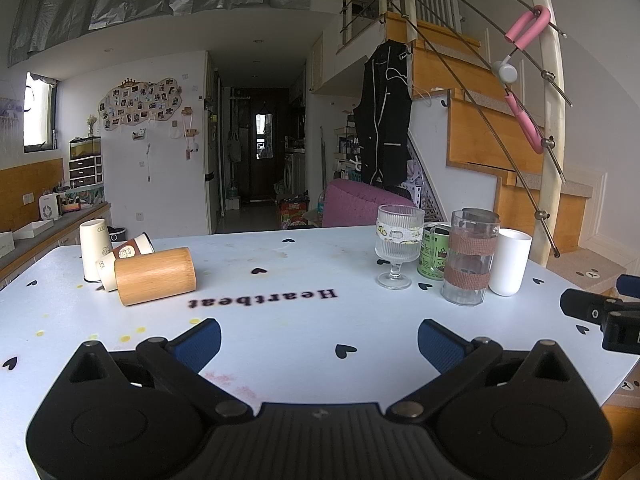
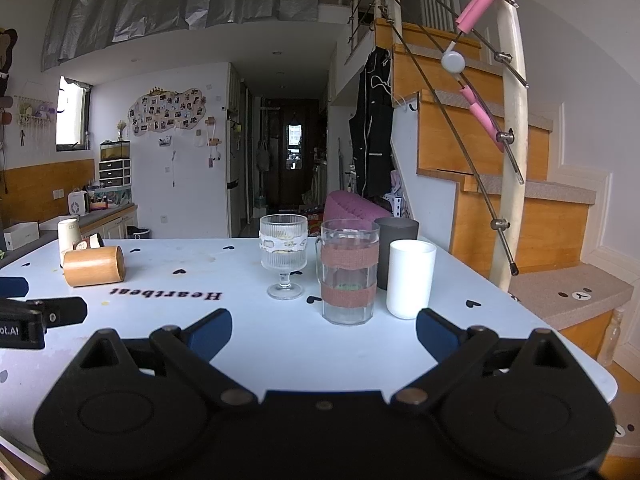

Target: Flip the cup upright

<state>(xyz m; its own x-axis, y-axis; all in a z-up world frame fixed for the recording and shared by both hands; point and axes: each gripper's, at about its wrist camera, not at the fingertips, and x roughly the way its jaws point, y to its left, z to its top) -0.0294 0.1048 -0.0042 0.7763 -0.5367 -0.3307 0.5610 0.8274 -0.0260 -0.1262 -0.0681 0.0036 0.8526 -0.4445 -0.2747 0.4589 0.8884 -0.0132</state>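
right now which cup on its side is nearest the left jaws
The bamboo cup, the big plain wooden cylinder; the small paper cups also lying down sit behind it.

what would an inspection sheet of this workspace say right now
surface: pale blue table with black hearts, "Heartbeat" print, yellow and pink stains near the front
job's things: bamboo cup lying on its side; two paper cups behind it, white one and brown one, also tipped
clutter: upright paper cup, ribbed stemmed glass, green tin, taped glass mug, white tumbler, dark cup
grippers: left gripper and right gripper open, holding nothing
cables: nothing seen
surroundings: wooden staircase, hanging black jacket, kitchen counter
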